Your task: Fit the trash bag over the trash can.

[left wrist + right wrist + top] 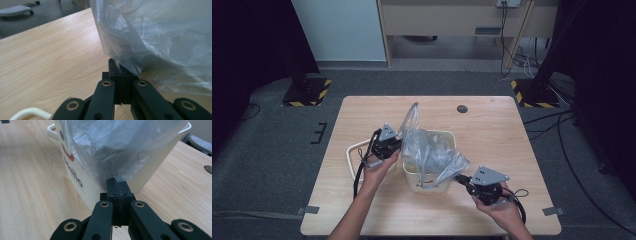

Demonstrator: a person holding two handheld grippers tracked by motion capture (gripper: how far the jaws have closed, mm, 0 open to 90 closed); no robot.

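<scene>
Plastic bag [424, 147] sits over and partly inside the cream bin [432, 181] near the middle of the worktop [492, 145], and it is stretched between the two hands. From the left hand-held gripper [396, 141] the bag lies to the right, toward the bin; from the right hand-held gripper [460, 178] it lies to the left and slightly away from the person. So the bag's long axis runs slantwise across the bin, from the far left edge to the near right corner, and one loose flap stands up above the left side. Both hands are about equally near to the bin, one on each side of it, though the left one is beside its far left rim and the right one is at its near right corner. In the left gripper view the jaws are pressed together and a fold of the bag [130, 65] is pinched between them. In the right gripper view the jaws are also clenched, and a gathered corner of the bag [117, 176] comes out from between them, just in front of the bin wall [75, 180] with the word "Hello". I judge that the coming move is to spread the bag's mouth and pull it down over the rim, so each hand should move outward from the bin. A white handle [354, 150] lies on the worktop left of the bin.
</scene>
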